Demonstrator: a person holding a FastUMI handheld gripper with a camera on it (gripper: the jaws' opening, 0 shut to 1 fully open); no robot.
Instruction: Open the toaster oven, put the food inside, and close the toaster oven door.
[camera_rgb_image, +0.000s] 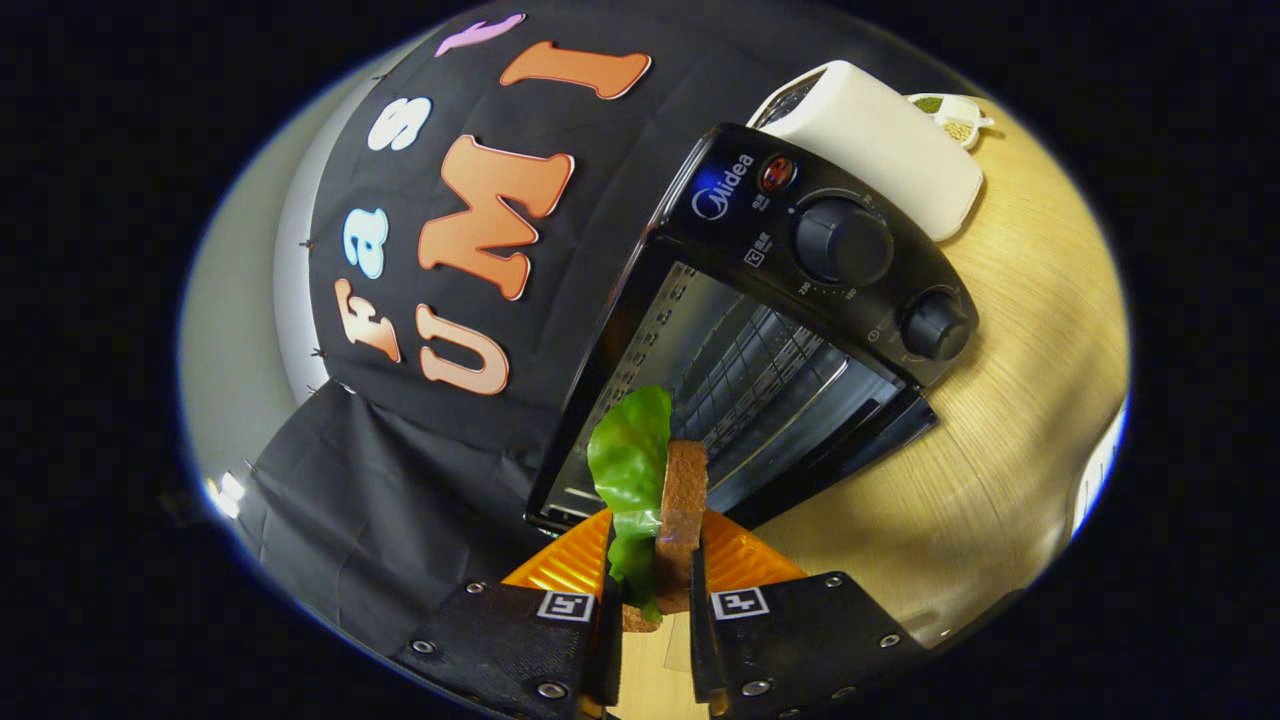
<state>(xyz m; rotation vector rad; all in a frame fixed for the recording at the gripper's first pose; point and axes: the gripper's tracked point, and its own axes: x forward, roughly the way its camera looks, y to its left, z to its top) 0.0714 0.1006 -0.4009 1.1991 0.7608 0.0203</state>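
Note:
My gripper (655, 545) is shut on a sandwich (682, 520) of brown bread with a green lettuce leaf (630, 465) sticking out, held on edge between the fingers. Just beyond it stands the black toaster oven (800, 290), seen tilted, its door swung down and open, the wire rack (750, 375) and shiny inner walls showing. Two black knobs (843, 242) sit on its control panel. The sandwich is in front of the oven's opening, outside it.
A white toaster (880, 140) stands behind the oven on the wooden table (1000, 420). A small white dish (955, 115) with green and tan contents lies beyond it. The black cloth wall (420, 470) hangs to the oven's other side.

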